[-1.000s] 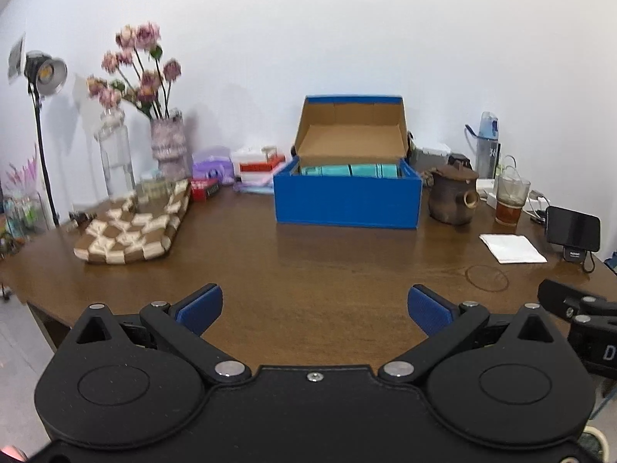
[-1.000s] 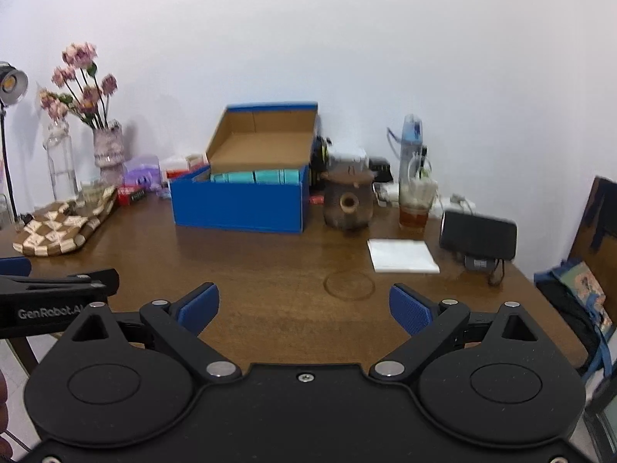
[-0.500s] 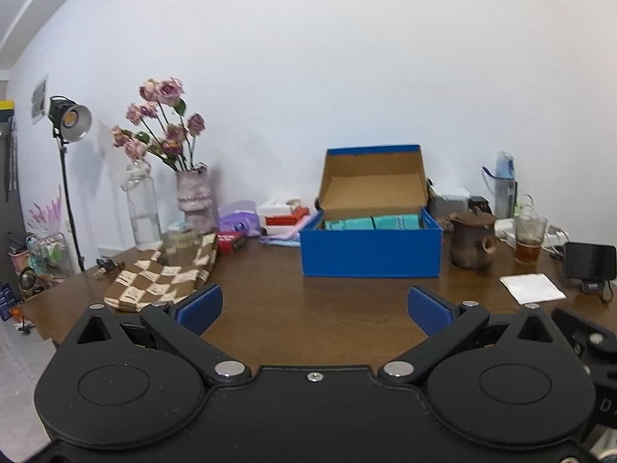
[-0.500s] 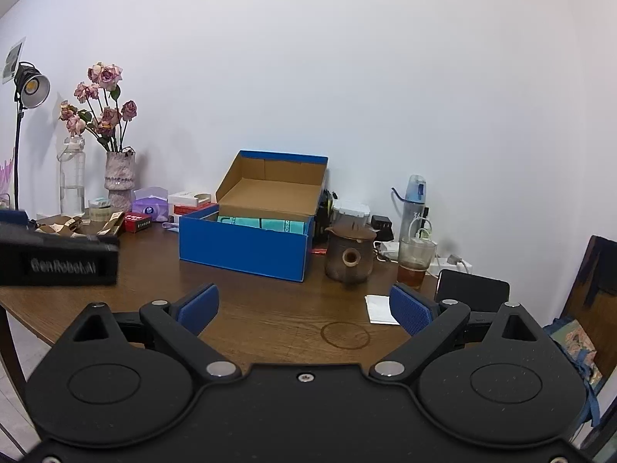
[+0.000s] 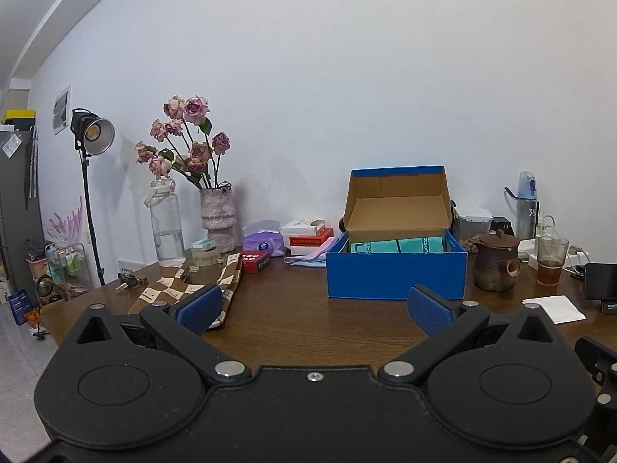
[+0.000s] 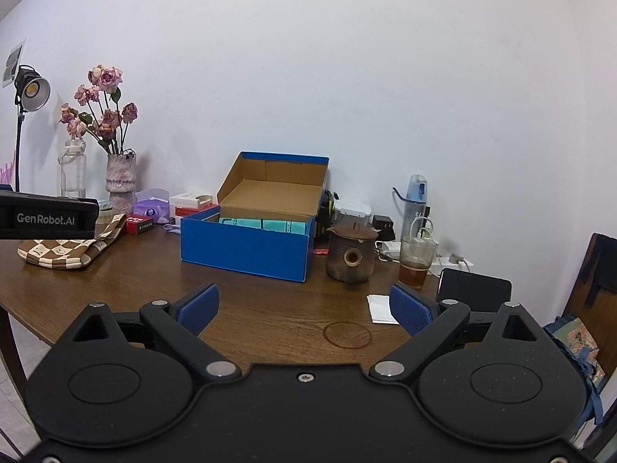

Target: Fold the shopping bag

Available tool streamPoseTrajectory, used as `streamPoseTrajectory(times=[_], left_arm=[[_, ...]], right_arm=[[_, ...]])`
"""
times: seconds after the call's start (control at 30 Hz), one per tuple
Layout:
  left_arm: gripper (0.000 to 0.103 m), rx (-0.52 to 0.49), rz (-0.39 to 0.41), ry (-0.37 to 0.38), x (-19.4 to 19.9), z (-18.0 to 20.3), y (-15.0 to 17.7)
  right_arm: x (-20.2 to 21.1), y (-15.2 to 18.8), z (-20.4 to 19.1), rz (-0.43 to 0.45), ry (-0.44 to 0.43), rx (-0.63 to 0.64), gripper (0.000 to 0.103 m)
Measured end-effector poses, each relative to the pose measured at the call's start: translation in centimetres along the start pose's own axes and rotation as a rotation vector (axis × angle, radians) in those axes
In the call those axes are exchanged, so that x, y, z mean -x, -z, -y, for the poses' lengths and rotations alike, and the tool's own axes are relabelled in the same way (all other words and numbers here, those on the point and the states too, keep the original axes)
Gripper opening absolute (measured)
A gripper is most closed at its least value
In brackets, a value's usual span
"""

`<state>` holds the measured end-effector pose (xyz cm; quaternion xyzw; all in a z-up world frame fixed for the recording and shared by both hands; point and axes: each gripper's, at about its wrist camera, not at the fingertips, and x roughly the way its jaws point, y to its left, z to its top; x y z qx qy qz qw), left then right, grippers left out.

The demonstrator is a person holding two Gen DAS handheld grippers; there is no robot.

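The shopping bag (image 5: 173, 289) is a brown-and-cream checkered cloth bag lying flat on the left part of the wooden table (image 5: 308, 320). In the right wrist view the bag (image 6: 65, 250) lies at the far left. My left gripper (image 5: 314, 305) hovers open over the table's near edge, its left pad overlapping the bag's near corner in the image. My right gripper (image 6: 304, 308) is open and holds nothing, further right above the table. The left gripper's body (image 6: 46, 218) shows in front of the bag.
An open blue shoe box (image 5: 395, 270) with teal contents stands mid-table. A brown teapot (image 6: 351, 254), a glass of tea (image 6: 416, 258), a white napkin (image 5: 553, 308) and a phone (image 6: 474, 289) sit on the right. A rose vase (image 5: 218, 214) and a water jar (image 5: 166, 227) stand back left.
Both views have tilted up: the table sits lower in frame and more wall shows. Both grippers stay open and hold nothing.
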<state>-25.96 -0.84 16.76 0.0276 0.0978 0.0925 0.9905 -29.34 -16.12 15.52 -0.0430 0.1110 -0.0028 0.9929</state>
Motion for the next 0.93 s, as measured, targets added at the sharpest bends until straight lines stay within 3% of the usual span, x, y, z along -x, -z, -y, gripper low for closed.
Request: streamPoseTrajectory(times=[0.17, 0.3, 0.43, 0.93], left_arm=[[0.103, -0.004, -0.017, 0.035, 0.4, -1.0, 0.6], [0.103, -0.004, -0.079, 0.126, 0.3, -0.7, 1.5], [0.103, -0.013, -0.126, 0.212, 0.4, -0.6, 2.4], [0.103, -0.024, -0.162, 0.296, 0.4, -0.3, 3.5]], right_arm=[[-0.3, 0.1, 0.0, -0.01, 0.013, -0.009, 0.097], [-1.3, 0.2, 0.0, -0.072, 0.067, -0.005, 0.097], [-1.5, 0.2, 0.3, -0.097, 0.064, -0.024, 0.097], [-1.3, 0.3, 0.5, -0.093, 0.069, -0.021, 0.097]])
